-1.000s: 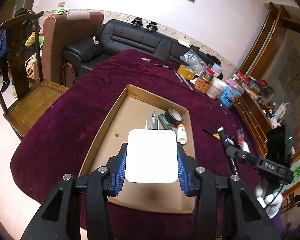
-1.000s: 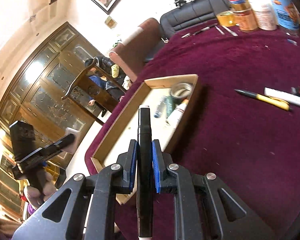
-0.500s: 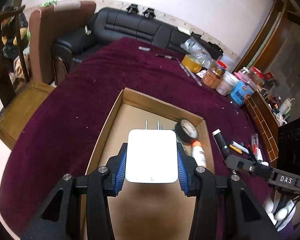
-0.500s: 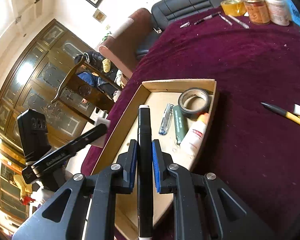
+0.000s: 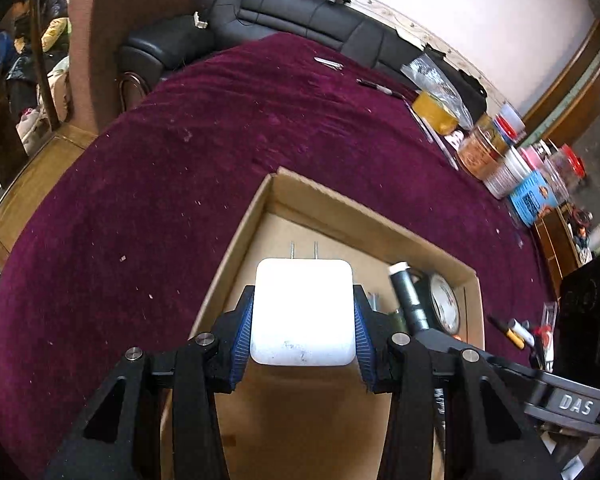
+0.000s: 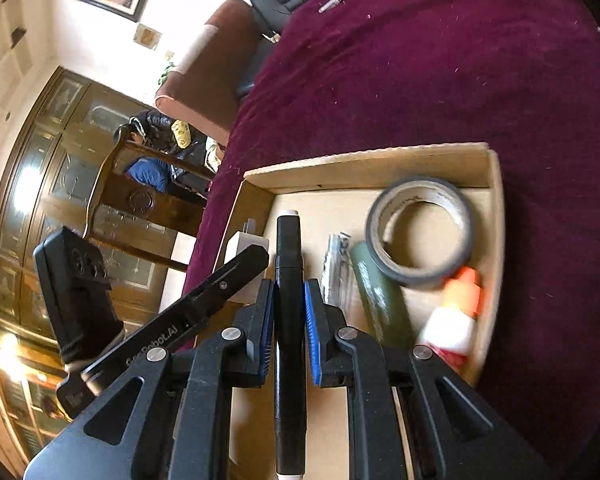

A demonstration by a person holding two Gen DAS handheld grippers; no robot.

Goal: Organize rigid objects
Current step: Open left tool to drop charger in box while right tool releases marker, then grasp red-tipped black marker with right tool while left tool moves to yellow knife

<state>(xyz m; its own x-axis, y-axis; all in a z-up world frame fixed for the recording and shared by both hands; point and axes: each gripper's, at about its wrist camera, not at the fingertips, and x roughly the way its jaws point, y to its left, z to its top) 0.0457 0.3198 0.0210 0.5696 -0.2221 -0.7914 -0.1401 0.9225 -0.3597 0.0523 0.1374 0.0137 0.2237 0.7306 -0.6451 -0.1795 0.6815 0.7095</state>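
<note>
Cardboard box (image 6: 496,184) on bench holds tape roll (image 6: 420,232), glue bottle (image 6: 456,320), green tube (image 6: 380,300) & pen; left tool (image 5: 303,320) grips white charger (image 5: 303,312), right tool (image 6: 289,312) grips black marker (image 6: 288,280), both over box.

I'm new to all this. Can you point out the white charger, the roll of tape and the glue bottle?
white charger (image 5: 303,312), left wrist view, its flat top face.
roll of tape (image 6: 420,276), right wrist view, its outer band.
glue bottle (image 6: 450,328), right wrist view, its white body.
</note>
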